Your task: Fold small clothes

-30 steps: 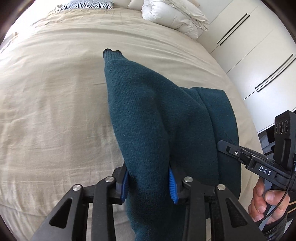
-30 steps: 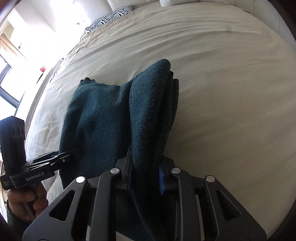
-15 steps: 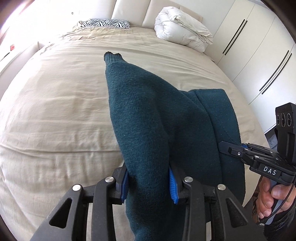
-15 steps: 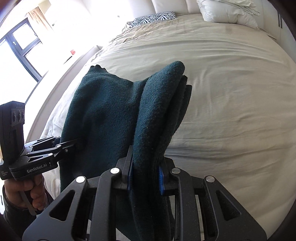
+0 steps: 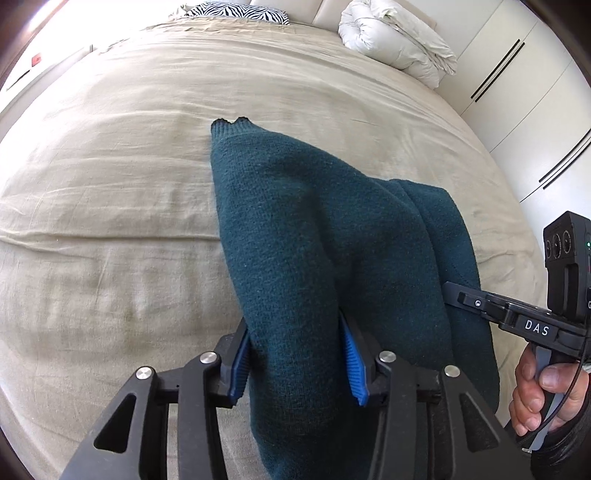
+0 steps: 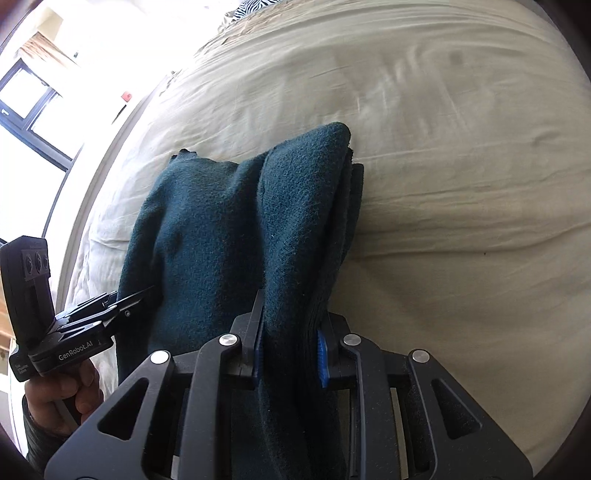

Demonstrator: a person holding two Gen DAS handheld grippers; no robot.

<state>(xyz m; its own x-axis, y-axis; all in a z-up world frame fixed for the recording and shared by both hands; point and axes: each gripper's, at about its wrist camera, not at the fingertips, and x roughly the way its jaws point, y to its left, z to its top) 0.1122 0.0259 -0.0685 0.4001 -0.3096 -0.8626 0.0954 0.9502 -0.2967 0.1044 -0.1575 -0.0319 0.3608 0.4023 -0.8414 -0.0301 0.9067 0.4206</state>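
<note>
A dark teal knitted sweater hangs folded between both grippers, its far end resting on the beige bed. My left gripper has one thick edge of it between its blue pads. Its jaws are opening, and the knit still fills the gap and touches both pads. In the right wrist view the sweater is bunched into several layers, with my right gripper shut on them. Each gripper shows in the other's view: the right gripper and the left gripper meet the sweater's edge.
The bed sheet spreads wide beyond and beside the sweater. A rolled white duvet and a zebra pillow lie at the headboard. White wardrobe doors stand on the right, a window on the left. A person's hand holds each handle.
Both grippers have carried the sweater across the bed and a little lower. The left jaws stand wider than before with the knit still between them. The right grip is unchanged.
</note>
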